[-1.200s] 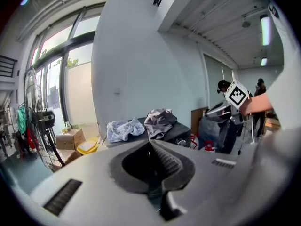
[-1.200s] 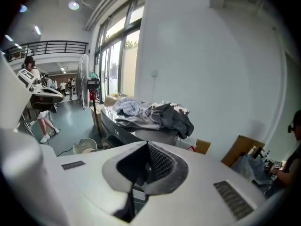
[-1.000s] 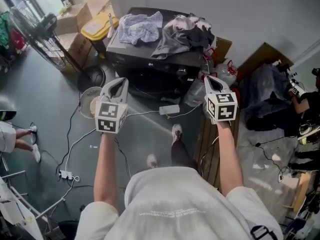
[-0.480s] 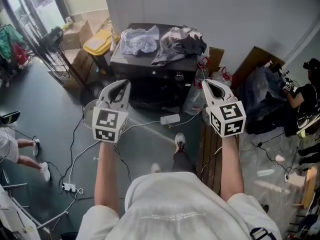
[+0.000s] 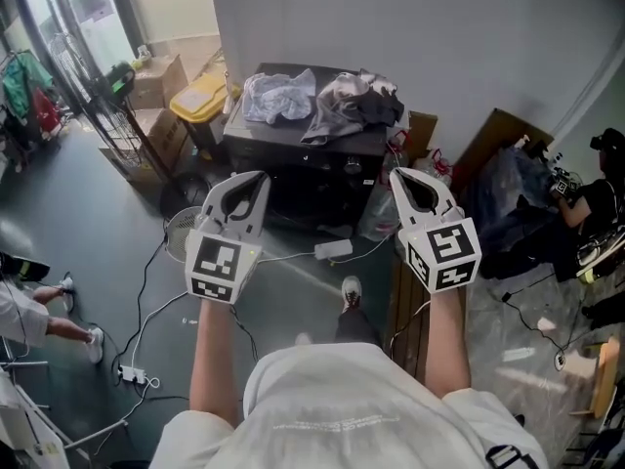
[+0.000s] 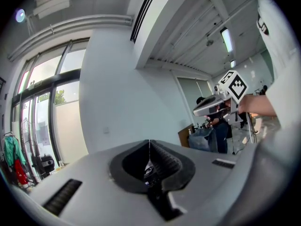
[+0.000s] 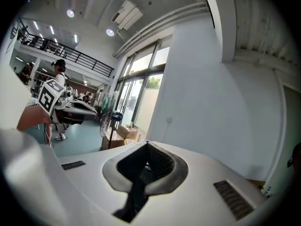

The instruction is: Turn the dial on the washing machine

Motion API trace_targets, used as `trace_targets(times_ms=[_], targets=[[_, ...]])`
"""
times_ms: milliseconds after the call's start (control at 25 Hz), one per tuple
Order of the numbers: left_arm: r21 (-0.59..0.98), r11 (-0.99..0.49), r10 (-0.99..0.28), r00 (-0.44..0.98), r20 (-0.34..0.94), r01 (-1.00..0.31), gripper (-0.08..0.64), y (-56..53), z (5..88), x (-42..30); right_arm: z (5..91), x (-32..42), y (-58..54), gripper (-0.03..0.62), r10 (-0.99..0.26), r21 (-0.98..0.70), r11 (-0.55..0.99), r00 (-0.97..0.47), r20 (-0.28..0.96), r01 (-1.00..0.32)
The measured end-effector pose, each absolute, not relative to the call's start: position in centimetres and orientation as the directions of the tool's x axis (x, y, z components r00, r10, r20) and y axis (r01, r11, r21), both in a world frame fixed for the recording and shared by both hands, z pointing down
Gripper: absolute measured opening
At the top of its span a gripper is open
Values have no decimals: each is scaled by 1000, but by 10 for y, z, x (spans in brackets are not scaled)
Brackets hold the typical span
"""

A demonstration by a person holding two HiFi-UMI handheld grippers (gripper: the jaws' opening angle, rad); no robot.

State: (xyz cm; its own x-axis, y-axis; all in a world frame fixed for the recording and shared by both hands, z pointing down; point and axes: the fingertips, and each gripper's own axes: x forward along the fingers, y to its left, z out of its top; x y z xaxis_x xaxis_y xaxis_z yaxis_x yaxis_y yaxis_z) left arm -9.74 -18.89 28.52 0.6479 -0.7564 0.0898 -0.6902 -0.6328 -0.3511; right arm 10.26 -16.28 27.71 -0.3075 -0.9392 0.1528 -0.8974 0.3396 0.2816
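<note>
The black washing machine [image 5: 293, 179] stands against the white wall with crumpled clothes [image 5: 322, 101] on its lid. Its dial [image 5: 353, 167] shows as a small knob on the front panel's right side. Both grippers are held up in the air short of the machine. My left gripper [image 5: 261, 176] is shut and empty, its tip over the machine's left front corner. My right gripper [image 5: 398, 174] is also shut and empty, just right of the dial and apart from it. The left gripper view shows closed jaws [image 6: 149, 145], the right gripper view the same [image 7: 147, 144].
A yellow bin [image 5: 200, 98] and cardboard boxes [image 5: 161, 76] stand left of the machine. A round fan [image 5: 182, 233], cables and a white adapter [image 5: 334, 249] lie on the floor in front. A wooden plank [image 5: 405, 291], bags and a person [image 5: 601, 189] are at the right.
The view has tilted up, so the washing machine sits lower in the picture. Both grippers have stayed shut and drifted slightly inward and down in the picture.
</note>
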Motion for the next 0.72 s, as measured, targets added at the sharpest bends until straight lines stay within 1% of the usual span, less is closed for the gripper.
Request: trace_targets(times_ms=[160,720], targets=[[-361,-634,-751,656,75,-684,17,-182,281,-95,270,95,-160,15,-940,301,341,-315,133,-891],[-363,-638,-750,654,96,-679,18,-194,288,-92,289,97,-172,15,-933,277,353,-315,172,-894]])
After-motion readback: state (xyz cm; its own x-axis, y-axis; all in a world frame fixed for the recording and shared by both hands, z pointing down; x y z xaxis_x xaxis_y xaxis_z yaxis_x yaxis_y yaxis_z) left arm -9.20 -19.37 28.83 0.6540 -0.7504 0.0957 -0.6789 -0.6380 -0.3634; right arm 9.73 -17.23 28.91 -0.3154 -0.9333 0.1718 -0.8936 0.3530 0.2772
